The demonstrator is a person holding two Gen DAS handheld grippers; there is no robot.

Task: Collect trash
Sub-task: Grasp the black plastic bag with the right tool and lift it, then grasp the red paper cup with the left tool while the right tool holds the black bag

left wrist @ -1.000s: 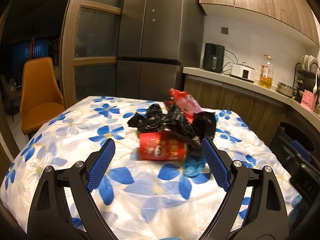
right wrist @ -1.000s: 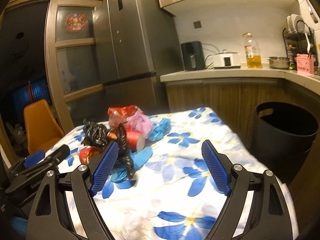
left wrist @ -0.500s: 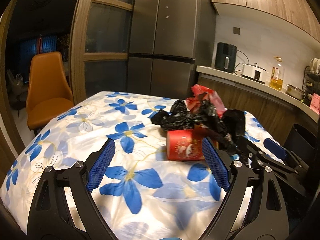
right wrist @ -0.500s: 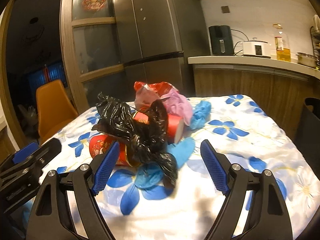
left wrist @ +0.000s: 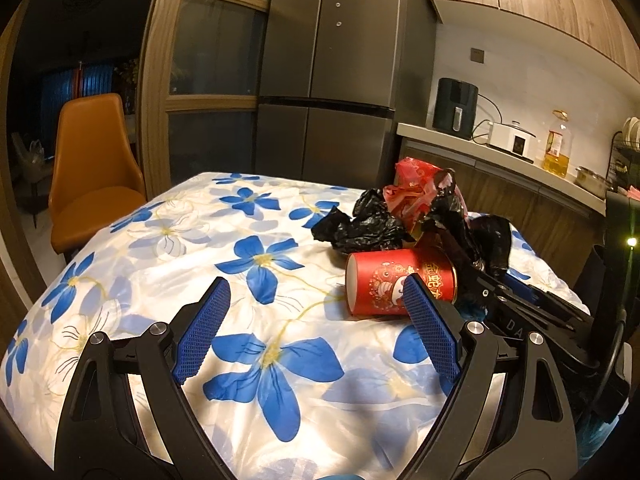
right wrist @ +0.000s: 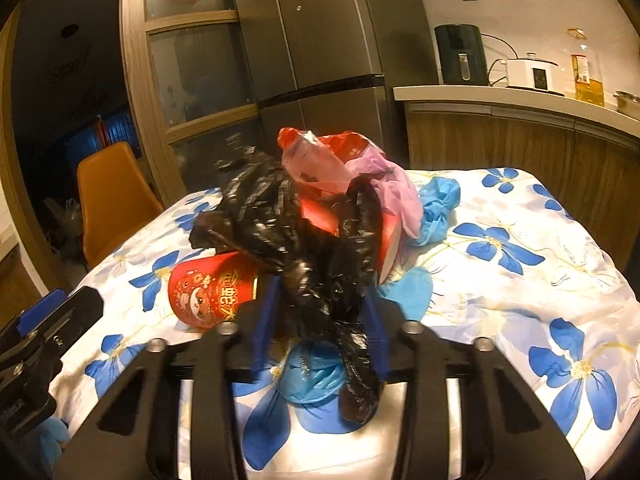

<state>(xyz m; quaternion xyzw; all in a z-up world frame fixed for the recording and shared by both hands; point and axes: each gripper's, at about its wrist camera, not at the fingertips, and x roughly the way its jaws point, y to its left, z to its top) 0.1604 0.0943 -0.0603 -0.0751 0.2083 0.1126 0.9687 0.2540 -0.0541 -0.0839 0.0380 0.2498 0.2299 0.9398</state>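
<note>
Right gripper (right wrist: 318, 332) has closed in the last half second: fingers (right wrist: 262, 320) were spread wide in front of the pile, now pinched on the black bag (right wrist: 316, 248) at its near lower end, so the first grab looks made, lift not yet started. A blue glove (right wrist: 312, 374) lies just under the fingers, touching the bag; can't tell if it's caught in the pinch too. Left gripper (left wrist: 316, 328) fingers (left wrist: 202, 330) still spread wide, holding nothing, hovering low over the worktop (left wrist: 160, 240); it has drifted left, so the red cup (left wrist: 396, 286) now sits at its right finger rather than centred between. Cup lies on its side, touching the bag's left edge. Behind that, rest of the pile on the worktop: a second red cup (right wrist: 390, 240) half under the bag, pink bag (right wrist: 384, 184) and red wrapper (right wrist: 344, 144) on top, more blue gloves (right wrist: 438, 208) to the right. Bag is tangled through the pile, so my guess is lifting it drags or tips neighbours, cups may roll. Bin not visible now. Chair (left wrist: 90, 168) and fridge (left wrist: 340, 80) beyond.
</note>
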